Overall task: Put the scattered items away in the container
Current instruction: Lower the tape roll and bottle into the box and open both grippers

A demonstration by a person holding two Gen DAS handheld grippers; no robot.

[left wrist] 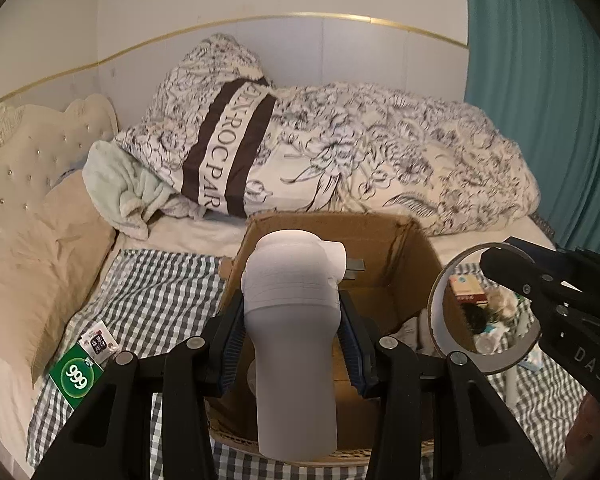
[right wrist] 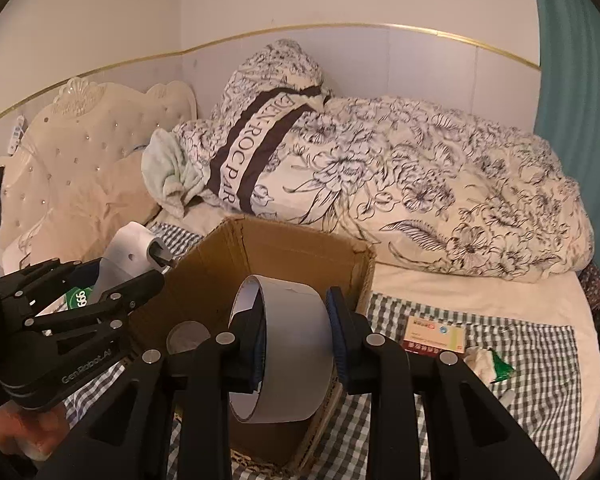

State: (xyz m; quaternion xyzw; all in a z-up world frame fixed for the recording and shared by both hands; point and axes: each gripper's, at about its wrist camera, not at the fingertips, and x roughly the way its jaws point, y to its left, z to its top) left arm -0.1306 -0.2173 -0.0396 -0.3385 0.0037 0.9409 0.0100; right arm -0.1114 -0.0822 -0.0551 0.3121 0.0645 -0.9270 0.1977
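Note:
An open cardboard box (left wrist: pixel 400 248) stands on the checked cloth of a bed. My left gripper (left wrist: pixel 292 320) is shut on a white handheld appliance (left wrist: pixel 292 280) with a rounded head, held over the near left part of the box. In the right wrist view, my right gripper (right wrist: pixel 296 320) is shut on a pale roll of tape (right wrist: pixel 292 332), held on edge above the near side of the box (right wrist: pixel 284 256). The left gripper (right wrist: pixel 132 280) and its appliance (right wrist: pixel 128 256) show at the left of that view. The tape roll (left wrist: pixel 436 312) and right gripper (left wrist: pixel 540 292) show at the right of the left wrist view.
A green packet marked 999 (left wrist: pixel 78 376) and a small sachet (left wrist: pixel 100 340) lie left of the box. A red-and-white medicine box (right wrist: pixel 434 332) and crumpled tissue with a green wrapper (right wrist: pixel 488 364) lie to its right. A floral duvet (right wrist: pixel 420 184) is heaped behind. Something pale and crumpled (left wrist: pixel 412 328) lies in the box.

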